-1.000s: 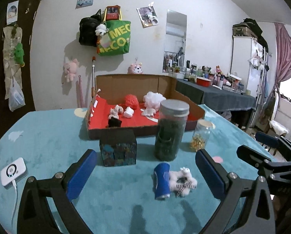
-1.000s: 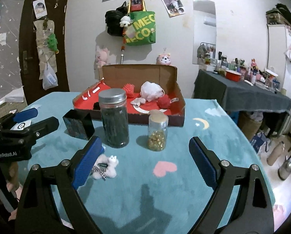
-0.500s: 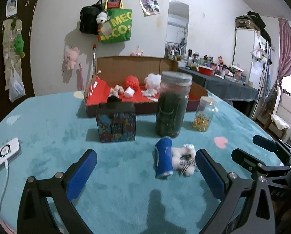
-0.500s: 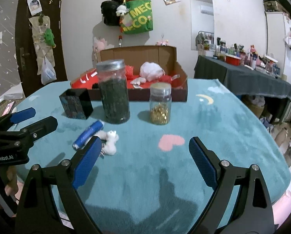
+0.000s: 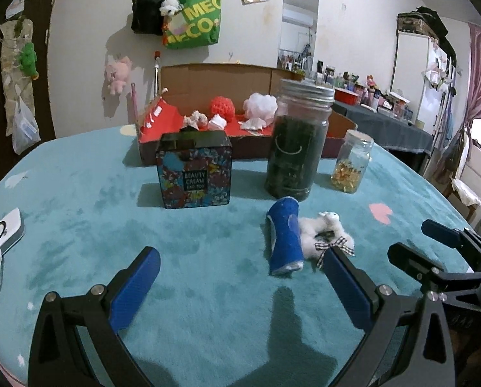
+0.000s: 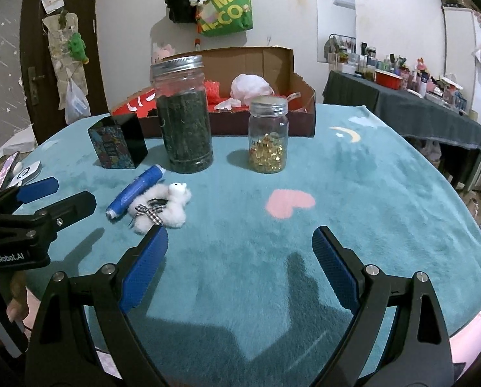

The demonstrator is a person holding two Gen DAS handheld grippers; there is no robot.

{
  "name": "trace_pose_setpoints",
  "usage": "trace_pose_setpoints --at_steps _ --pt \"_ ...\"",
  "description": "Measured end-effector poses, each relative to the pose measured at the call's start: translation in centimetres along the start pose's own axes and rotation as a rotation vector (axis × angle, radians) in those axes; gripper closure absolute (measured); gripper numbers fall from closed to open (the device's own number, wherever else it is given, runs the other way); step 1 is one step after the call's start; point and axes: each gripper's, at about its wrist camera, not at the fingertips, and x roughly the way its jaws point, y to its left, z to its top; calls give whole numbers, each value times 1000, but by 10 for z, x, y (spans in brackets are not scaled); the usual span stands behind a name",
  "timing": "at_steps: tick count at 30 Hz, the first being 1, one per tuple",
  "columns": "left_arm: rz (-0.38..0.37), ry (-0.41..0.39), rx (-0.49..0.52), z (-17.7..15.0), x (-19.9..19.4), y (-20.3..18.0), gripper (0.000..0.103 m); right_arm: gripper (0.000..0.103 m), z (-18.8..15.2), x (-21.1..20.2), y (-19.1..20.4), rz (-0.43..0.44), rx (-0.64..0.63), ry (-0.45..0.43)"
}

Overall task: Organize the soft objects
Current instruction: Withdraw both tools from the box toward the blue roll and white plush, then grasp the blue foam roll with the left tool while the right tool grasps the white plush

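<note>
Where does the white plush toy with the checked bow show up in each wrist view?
Left wrist: white plush toy right of centre, beside the blue roll.
Right wrist: left of centre, same roll on its left.
Shared landmark: tall dark jar behind it.

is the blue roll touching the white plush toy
Touching: the right wrist view shows the blue roll lying against the white plush toy, no gap between.
</note>
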Motion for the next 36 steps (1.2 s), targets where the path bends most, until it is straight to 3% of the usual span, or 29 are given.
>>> trace_pose_setpoints --at_steps 12,16,24,30,36 --pt "-14 187 76 19 39 -1 0 11 21 13 -18 9 36 29" --pt "8 224 89 21 47 7 0 11 29 24 -18 61 19 70" --pt "72 235 56 29 46 47 0 11 39 49 1 173 -19 161" --pt "32 240 46 30 43 58 0 11 41 67 18 272 -31 247" --pt "-1 247 57 32 47 53 0 11 41 74 36 198 -153 296"
